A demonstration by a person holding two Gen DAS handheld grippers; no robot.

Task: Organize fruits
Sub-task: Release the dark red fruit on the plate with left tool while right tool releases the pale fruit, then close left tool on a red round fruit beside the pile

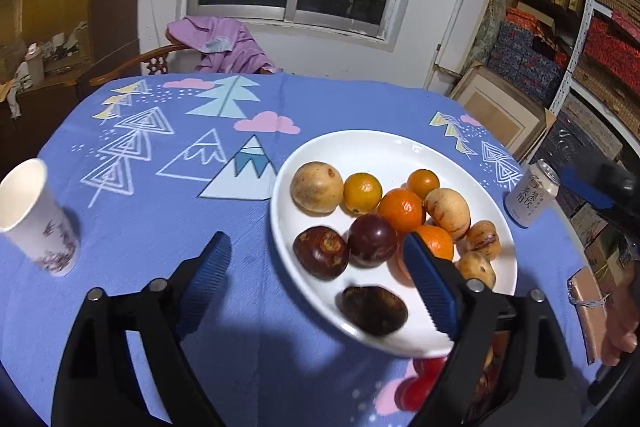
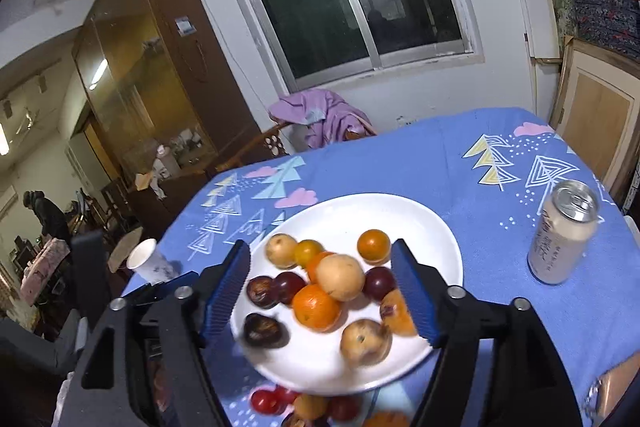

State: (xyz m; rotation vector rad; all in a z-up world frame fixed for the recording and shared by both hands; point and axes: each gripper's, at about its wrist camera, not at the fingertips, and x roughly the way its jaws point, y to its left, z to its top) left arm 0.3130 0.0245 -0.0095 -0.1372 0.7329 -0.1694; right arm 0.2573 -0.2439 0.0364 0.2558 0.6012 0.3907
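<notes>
A white plate sat on the blue patterned tablecloth and already carried most of the fruit: oranges, small tangerines, yellowish round fruits and dark purple ones, all loosely bunched toward the near half. The left gripper hung over the plate's near left rim with its jaws spread wide and nothing between the pads. The right gripper stood likewise open above the pile, empty. Below the plate's near edge, in the right wrist view, a few small red fruits and other pieces still lay on the cloth, partly hidden. Sorting seemed well advanced, with those strays probably left to gather. A drink can and a paper cup stood apart from the plate.
</notes>
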